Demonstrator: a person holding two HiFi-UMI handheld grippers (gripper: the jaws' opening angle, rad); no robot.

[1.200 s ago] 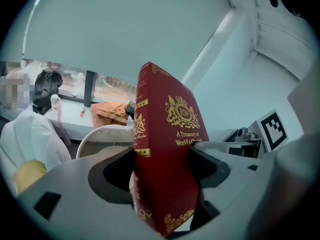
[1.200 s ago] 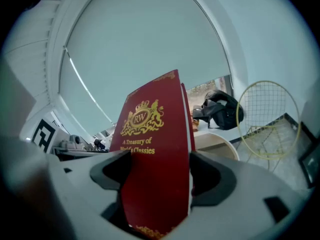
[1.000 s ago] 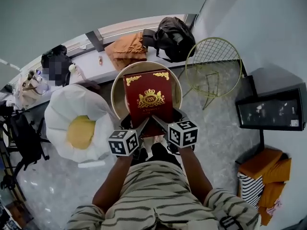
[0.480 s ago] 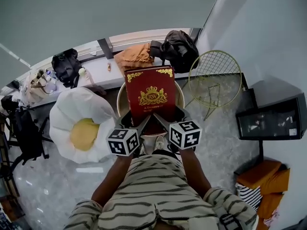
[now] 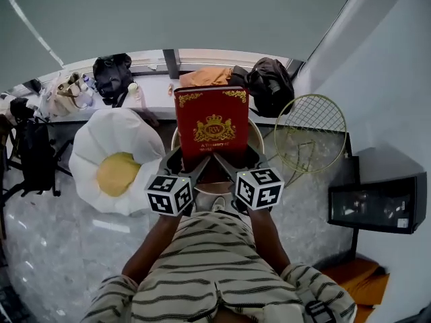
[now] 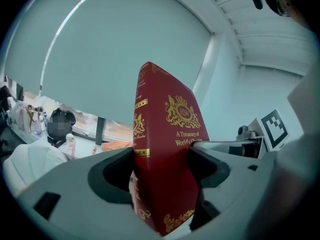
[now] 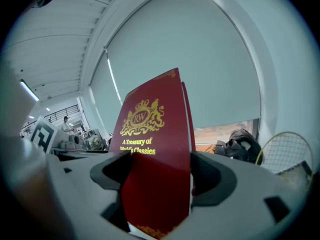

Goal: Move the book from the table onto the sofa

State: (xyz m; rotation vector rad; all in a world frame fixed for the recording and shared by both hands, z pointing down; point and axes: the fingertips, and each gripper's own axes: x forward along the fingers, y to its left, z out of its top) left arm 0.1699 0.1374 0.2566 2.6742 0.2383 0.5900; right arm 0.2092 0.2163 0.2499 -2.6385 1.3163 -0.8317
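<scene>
Book, red hardcover with gold crest and gold corner ornaments [image 5: 211, 123], is held upright in the air over the round pale-topped table [image 5: 254, 134], its front cover facing the person. The left gripper [image 5: 183, 168] clamps the book's lower left part, spine side, with its jaws pressed against both covers [image 6: 162, 166]. The right gripper [image 5: 236, 167] clamps the lower right part in the same way, its jaws closed on the covers [image 7: 157, 176]. The two marker cubes sit side by side near the person's striped shirt. The white flower-shaped sofa with a yellow centre cushion [image 5: 114, 163] stands on the floor just left of the table. A gold wire chair [image 5: 311, 132] stands to the right.
</scene>
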